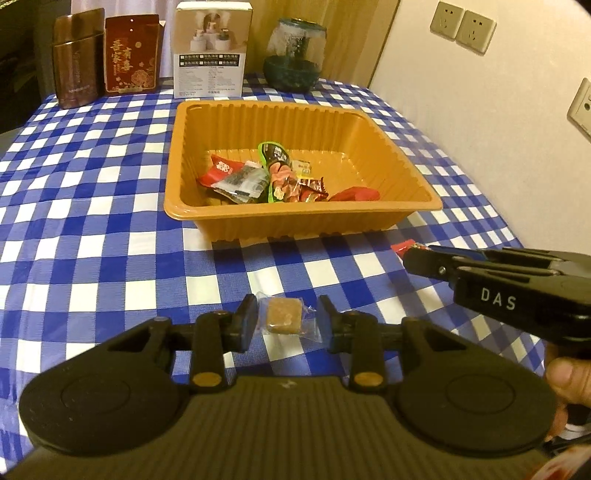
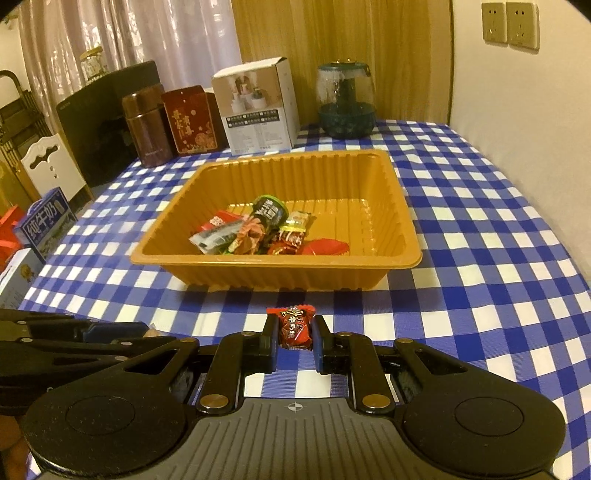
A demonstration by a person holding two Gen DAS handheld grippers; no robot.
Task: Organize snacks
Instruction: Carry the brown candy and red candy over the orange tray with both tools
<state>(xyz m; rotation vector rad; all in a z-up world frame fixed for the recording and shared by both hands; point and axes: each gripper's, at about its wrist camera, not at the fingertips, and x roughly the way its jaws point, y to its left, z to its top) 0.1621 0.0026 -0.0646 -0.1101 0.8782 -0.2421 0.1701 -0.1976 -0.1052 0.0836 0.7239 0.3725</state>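
A brown cube candy (image 1: 283, 315) in a clear wrapper sits between my left gripper's (image 1: 286, 314) pads, and the gripper is shut on it above the checked cloth. My right gripper (image 2: 295, 334) is shut on a red wrapped candy (image 2: 295, 326). In the left wrist view the right gripper (image 1: 408, 254) comes in from the right, with the red candy (image 1: 403, 246) poking out at its tip. The orange tray (image 1: 303, 208) lies ahead of both grippers and holds several wrapped snacks (image 1: 273, 177). In the right wrist view the same tray (image 2: 277, 260) and snacks (image 2: 266, 230) are straight ahead.
At the table's back edge stand a brown tin (image 1: 77, 59), a red box (image 1: 131, 55), a white carton (image 1: 210, 50) and a glass jar (image 1: 295, 55). A wall with sockets (image 1: 463, 27) runs along the right. Off the table's left edge are milk boxes (image 2: 44, 221).
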